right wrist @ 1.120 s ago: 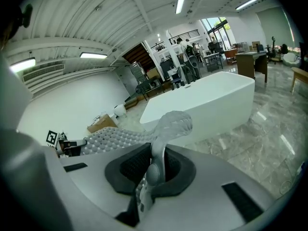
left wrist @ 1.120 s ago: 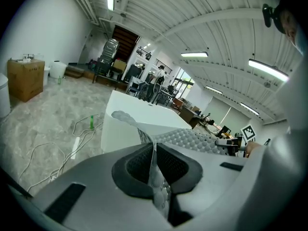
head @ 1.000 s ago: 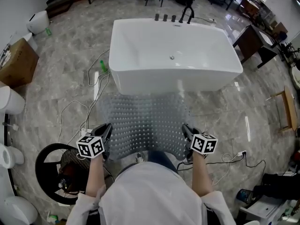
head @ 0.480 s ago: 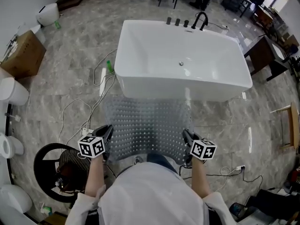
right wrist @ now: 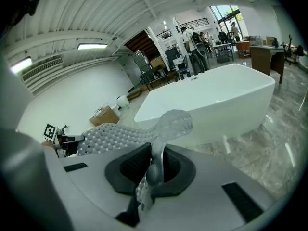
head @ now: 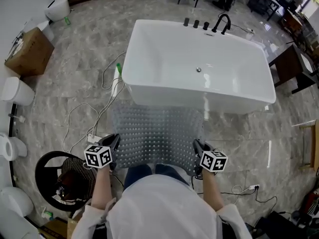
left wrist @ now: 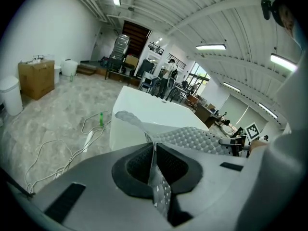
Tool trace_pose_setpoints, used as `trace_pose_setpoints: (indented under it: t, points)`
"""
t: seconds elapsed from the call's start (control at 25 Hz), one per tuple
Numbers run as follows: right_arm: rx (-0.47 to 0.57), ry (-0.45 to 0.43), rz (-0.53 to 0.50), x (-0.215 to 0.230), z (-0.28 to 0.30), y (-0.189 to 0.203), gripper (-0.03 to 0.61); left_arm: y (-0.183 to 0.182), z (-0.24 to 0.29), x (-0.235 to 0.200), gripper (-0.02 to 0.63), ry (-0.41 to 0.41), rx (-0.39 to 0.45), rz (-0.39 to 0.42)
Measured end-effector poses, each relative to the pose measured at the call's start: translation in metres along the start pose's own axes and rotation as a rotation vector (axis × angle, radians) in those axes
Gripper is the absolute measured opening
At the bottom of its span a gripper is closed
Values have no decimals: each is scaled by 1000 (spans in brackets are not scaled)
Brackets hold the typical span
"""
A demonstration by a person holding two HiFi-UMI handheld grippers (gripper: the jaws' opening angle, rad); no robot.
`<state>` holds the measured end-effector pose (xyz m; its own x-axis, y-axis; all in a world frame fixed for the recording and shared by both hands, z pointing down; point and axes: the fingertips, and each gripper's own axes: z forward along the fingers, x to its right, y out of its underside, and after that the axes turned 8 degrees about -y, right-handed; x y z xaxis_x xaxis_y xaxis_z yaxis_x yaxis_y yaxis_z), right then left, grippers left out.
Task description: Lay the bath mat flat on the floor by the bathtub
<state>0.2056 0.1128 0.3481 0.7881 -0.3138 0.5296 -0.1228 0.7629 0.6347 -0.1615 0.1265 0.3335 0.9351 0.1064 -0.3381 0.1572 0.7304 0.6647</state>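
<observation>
The clear, bubble-textured bath mat [head: 157, 133] hangs stretched between my two grippers, in front of the white bathtub [head: 199, 68]. Its far edge reaches toward the tub's near wall. My left gripper [head: 112, 148] is shut on the mat's near left corner, and in the left gripper view the mat [left wrist: 185, 138] runs out from between the closed jaws [left wrist: 155, 170]. My right gripper [head: 197, 151] is shut on the near right corner; in the right gripper view the mat [right wrist: 120, 136] is pinched between its jaws [right wrist: 155, 165], with the tub [right wrist: 216, 97] beyond.
White cables [head: 94, 113] and a green bottle [head: 118, 68] lie on the marble floor left of the tub. A black round stool base [head: 57, 176] sits at my left, a cardboard box [head: 27, 51] and white bins [head: 15, 91] further left. A black faucet [head: 222, 21] stands on the tub's far rim.
The view has shifted so the tub and mat sit lower and more central. Both grippers keep their hold on the mat's near corners, and the mat stays spread between them.
</observation>
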Motion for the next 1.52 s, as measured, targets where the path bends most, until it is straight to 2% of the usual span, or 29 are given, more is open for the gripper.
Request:
trace_pose_setpoints:
  t: [0.36, 0.8, 0.96, 1.2, 1.52]
  points:
    - [-12, 41, 30, 15, 17, -13, 41, -11, 26, -7, 43, 2, -34, -34]
    - [-5, 129, 31, 28, 48, -14, 41, -24, 78, -30, 43, 6, -71, 2]
    - [-18, 173, 13, 46, 62, -7, 41, -19, 100, -39, 43, 4, -87, -11]
    - [-44, 235, -5, 73, 89, 5, 41, -6, 135, -55, 43, -47, -102, -15]
    - [-78, 273, -20, 102, 139, 20, 41, 14, 176, -74, 43, -94, -120, -39]
